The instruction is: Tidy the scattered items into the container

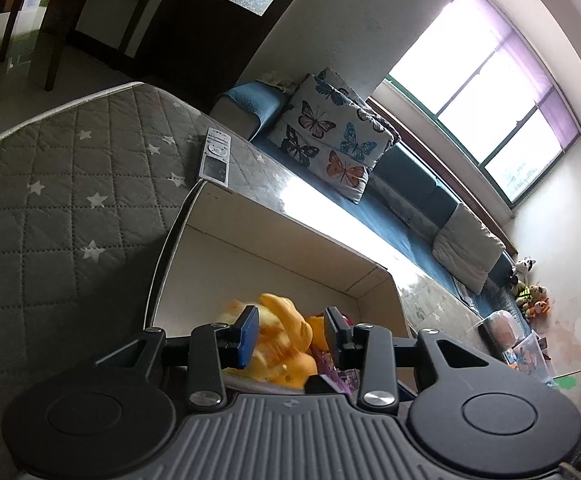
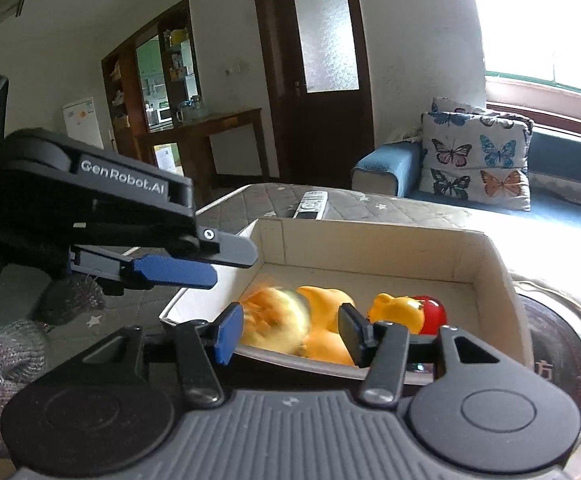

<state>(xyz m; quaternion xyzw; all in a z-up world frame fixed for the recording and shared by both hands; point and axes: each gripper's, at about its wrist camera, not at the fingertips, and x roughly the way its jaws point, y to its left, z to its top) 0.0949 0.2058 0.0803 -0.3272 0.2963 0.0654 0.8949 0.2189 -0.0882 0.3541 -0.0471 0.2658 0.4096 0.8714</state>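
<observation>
A white cardboard box (image 1: 286, 222) (image 2: 370, 227) stands on a grey quilted star-pattern tabletop (image 1: 70, 184). In it lie a blurred yellow-orange plush toy (image 1: 280, 340) (image 2: 278, 320), a yellow rubber toy (image 2: 398, 312), a red ball (image 2: 434, 314) and a purple packet (image 1: 340, 378). My left gripper (image 1: 292, 336) (image 2: 210, 264) hangs open over the box's near-left corner, nothing between its blue pads. My right gripper (image 2: 290, 334) is open wide at the box's near rim; the blurred plush shows in the gap, loose in the box.
A silver remote control (image 1: 215, 154) (image 2: 310, 204) lies on the tabletop behind the box. A dark round tray (image 2: 554, 340) sits right of the box. A blue sofa with butterfly cushions (image 2: 474, 156) stands beyond. A gloved hand (image 2: 6, 344) holds the left gripper.
</observation>
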